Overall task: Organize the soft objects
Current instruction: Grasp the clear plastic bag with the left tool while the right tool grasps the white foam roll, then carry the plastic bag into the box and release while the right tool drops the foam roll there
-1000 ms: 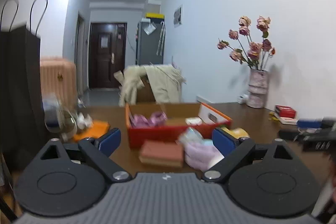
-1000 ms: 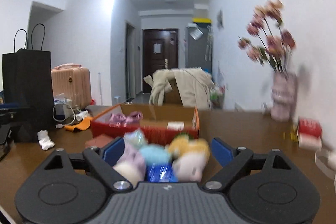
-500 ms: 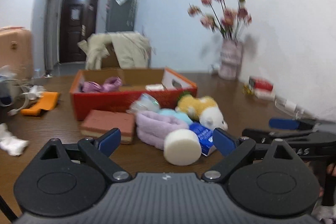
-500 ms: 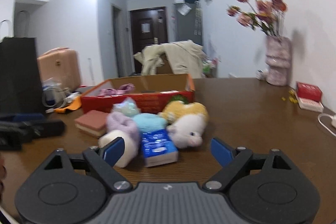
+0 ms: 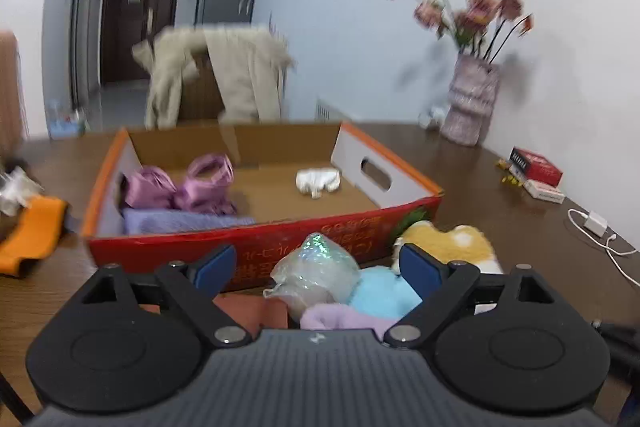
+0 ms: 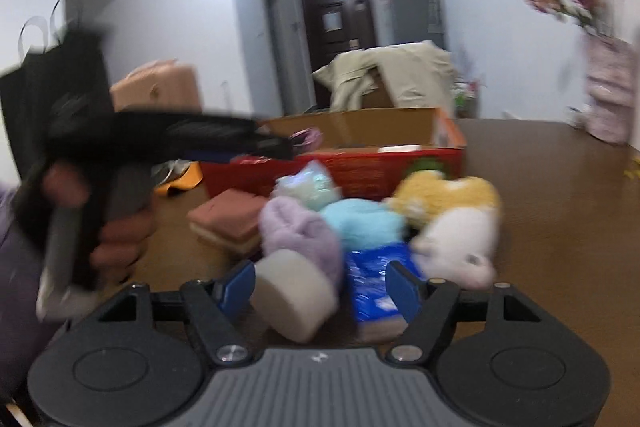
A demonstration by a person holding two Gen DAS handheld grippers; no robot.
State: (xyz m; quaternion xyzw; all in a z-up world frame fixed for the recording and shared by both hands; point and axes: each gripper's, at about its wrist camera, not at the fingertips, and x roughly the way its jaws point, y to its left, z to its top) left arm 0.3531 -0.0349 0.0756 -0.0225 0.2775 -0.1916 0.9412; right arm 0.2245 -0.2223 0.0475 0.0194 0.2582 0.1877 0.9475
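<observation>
Red cardboard: the box (image 5: 264, 251) sits open on the brown table (image 5: 500, 227), near wall facing the soft heap.
Box contents: purple cloth (image 5: 180, 183) bunched at the left end over a lilac towel (image 5: 180, 221); a small white bundle (image 5: 318, 181) lies apart toward the right.
Heap: a shiny wrapped ball (image 5: 316, 273), blue fluff (image 5: 384, 293), a lilac band (image 6: 298, 231), a yellow-and-white plush (image 6: 452, 219), a white sponge roll (image 6: 294, 293), a blue packet (image 6: 374, 279) and a pink block (image 6: 228, 223), all pressed together just in front of the box.
Left gripper (image 5: 316, 267): held level and low over the table, pointing at the box; fingers spread wide with the ball and blue fluff showing between them, gripping nothing.
Left hand (image 6: 116, 231): in the right view it is wrapped round the tool's handle, left of the heap, blurred.
Right gripper (image 6: 320, 287): low at the near edge of the heap, fingers apart on either side of the roll and packet, not closed on them.
Far right: a vase (image 5: 472, 103) of pink flowers by the wall.
</observation>
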